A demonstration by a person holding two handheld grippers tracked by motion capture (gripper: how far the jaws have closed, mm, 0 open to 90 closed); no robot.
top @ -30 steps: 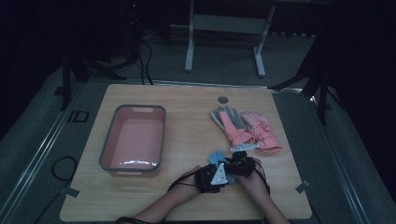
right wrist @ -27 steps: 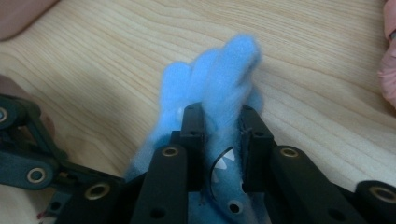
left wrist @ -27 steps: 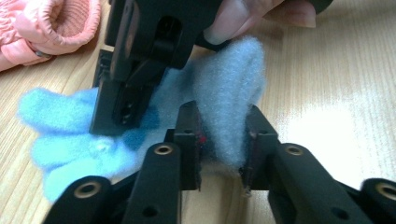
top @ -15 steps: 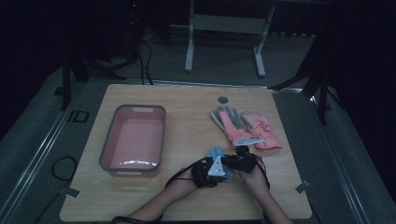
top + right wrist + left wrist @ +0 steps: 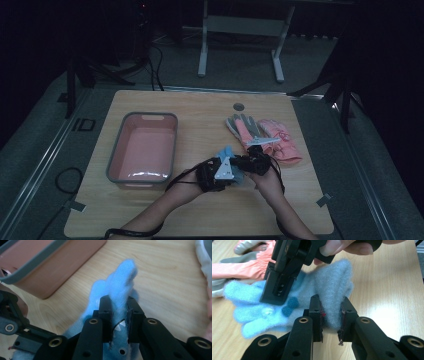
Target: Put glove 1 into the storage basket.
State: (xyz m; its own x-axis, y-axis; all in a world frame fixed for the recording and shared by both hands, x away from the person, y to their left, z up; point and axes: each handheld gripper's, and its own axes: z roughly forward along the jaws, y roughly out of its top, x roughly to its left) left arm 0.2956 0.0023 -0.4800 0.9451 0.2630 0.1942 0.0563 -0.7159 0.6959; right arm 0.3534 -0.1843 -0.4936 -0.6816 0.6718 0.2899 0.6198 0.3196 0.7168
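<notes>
Two tools grip one blue glove [image 5: 294, 302] at the near edge of the counter [image 5: 200, 107]. Left tool [image 5: 331, 315]: jaws clamped on the fuzzy cuff, fabric bunched between the pads. Right tool [image 5: 117, 316]: jaws likewise pinched on the glove's fleece, with the finger end standing out beyond the tips; in the left gripper view it sits over the palm. Judged handling: very light, soft, limp, and not fragile. The pile compresses, so a shallow pinch could slide off the fuzz. A deep bite on the cuff or a folded thickness looks safest; unsupported fingers will droop. In the high view the glove [image 5: 227, 155] hangs between both tools, just right of the pink bin [image 5: 142, 117]. Farther right lie a grey-and-orange glove [image 5: 240, 127] and a pink glove [image 5: 282, 145], touching each other.
</notes>
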